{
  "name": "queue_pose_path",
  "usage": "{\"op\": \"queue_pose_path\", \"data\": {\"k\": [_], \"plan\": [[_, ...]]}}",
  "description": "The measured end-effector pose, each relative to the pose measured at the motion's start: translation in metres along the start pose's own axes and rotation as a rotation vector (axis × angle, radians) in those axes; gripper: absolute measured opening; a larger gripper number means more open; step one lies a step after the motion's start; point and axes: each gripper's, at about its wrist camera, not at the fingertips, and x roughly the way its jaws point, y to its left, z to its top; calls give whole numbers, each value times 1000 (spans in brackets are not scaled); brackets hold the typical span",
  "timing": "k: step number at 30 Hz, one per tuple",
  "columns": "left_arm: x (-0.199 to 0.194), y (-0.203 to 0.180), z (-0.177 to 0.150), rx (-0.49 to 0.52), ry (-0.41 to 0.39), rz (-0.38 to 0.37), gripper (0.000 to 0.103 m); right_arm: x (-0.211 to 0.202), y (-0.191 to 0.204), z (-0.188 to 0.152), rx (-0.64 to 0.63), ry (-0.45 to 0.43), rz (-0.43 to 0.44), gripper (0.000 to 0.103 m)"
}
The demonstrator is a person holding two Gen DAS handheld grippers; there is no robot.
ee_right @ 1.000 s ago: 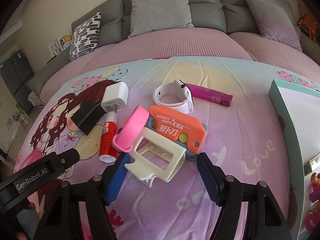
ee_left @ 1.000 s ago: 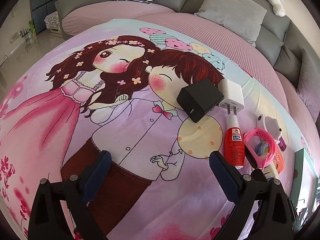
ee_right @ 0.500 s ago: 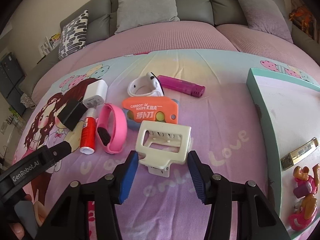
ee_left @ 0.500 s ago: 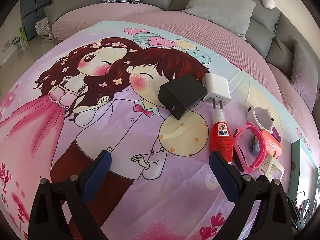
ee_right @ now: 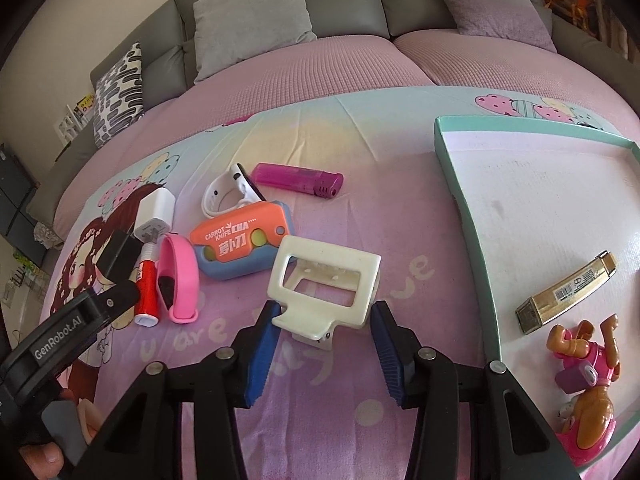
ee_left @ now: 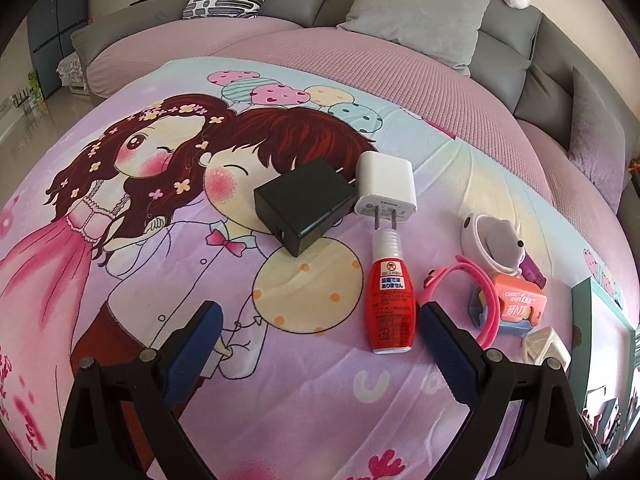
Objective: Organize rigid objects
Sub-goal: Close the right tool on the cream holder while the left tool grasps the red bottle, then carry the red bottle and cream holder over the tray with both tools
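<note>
My right tongs (ee_right: 324,344) sit at the bottom centre of the right view, jaws parted around the near end of a cream hair clip (ee_right: 324,284). The blue pads flank the clip's hinge tab closely; I cannot tell whether either pad touches it, and the grip does not look closed. I judge this the pickup step: the jaws need to close squarely on the tab, then lift and carry the clip to the teal tray (ee_right: 460,184) at the right of the frame, where a gold bar (ee_right: 568,292) and a toy figure (ee_right: 584,380) lie.

Beyond the clip, toward the upper left, lie an orange toy knife (ee_right: 240,236), a pink band (ee_right: 180,276), a white band (ee_right: 228,196) and a purple lighter (ee_right: 300,178).

My left tongs (ee_left: 316,340) hang wide open and empty at the bottom of the left view. A red bottle (ee_left: 390,304) lies just inside the right-hand pad, with a black charger (ee_left: 304,204) and a white charger (ee_left: 386,188) above it, near centre.
</note>
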Motion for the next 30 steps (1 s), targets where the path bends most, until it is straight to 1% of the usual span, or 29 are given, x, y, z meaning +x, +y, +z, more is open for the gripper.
{"op": "queue_pose_path", "data": {"k": [3,6,7,9,11,12,14,15,16,17,18,20,23,26,30], "plan": [[6,-9,1,11,-11,12,98,0,0,0,2,1,7,49],[12,-15,2,7,-4,35,98,0,-1,0,4,4,12,49],[12,-15,2,8,-12,39,98,0,-1,0,4,5,12,49],[12,-17,3,10,-14,32,93,0,-1,1,4,6,13,49],[12,-18,2,8,-16,17,79,0,-1,1,3,7,13,49],[12,-18,2,8,-17,13,75,0,-1,1,3,8,15,49],[13,-19,2,12,-13,3,63,0,-2,1,5,9,19,49],[13,-19,1,10,-10,-8,61,-1,-2,1,6,9,21,49],[13,-18,1,6,-8,-20,56,0,-2,1,6,10,22,49],[12,-19,1,8,-5,-32,48,-1,-2,1,6,10,23,49],[12,-19,0,12,-2,-43,44,-1,-3,1,6,11,23,49],[13,-22,-1,25,3,-53,31,-1,-3,1,8,11,26,49],[12,-23,-1,32,3,-59,29,-2,-4,1,10,12,34,49],[11,-18,-1,7,8,-76,29,-3,-5,1,15,11,42,47],[5,-9,0,-12,-4,-59,29,-7,-8,1,25,10,57,43]]}}
